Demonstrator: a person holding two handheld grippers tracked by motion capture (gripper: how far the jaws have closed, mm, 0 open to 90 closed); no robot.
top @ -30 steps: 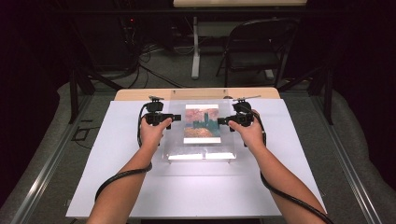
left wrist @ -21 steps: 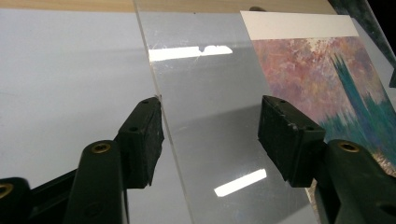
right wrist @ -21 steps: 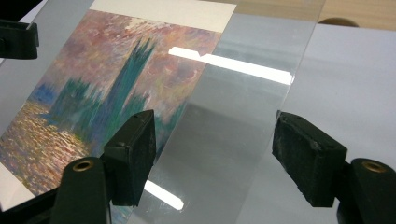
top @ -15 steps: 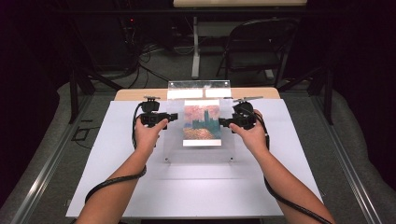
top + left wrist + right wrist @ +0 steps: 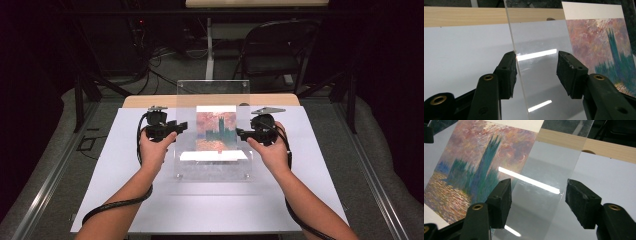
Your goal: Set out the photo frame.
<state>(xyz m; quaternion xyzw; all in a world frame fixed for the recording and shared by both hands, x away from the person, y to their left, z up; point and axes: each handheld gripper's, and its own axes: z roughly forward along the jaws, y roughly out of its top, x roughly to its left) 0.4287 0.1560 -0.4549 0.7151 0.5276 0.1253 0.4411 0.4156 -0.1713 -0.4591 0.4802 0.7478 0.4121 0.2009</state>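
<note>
A clear acrylic frame [image 5: 212, 89] with a painted print [image 5: 216, 131] of a teal tower under a pink sky stands tilted on its near edge on the white table [image 5: 125, 165]. My left gripper [image 5: 182, 126] is at the frame's left edge. In the left gripper view the sheet [image 5: 536, 37] runs between the open jaws [image 5: 536, 72], touching the left pad [image 5: 510, 72], with the print [image 5: 599, 50] beyond. My right gripper [image 5: 241, 133] is at the right edge. Its open jaws [image 5: 539, 200] straddle the sheet [image 5: 549, 170] beside the print [image 5: 481, 162].
A wooden strip [image 5: 150, 101] borders the table's far edge. Behind it on the floor stand a dark folding chair [image 5: 275, 50], a table leg and cables. A lamp's bright reflection [image 5: 214, 156] lies across the frame's lower part.
The frame's far edge has risen from nearly flat on the table to steeply tilted. Both hands stayed at its sides and lifted slightly.
</note>
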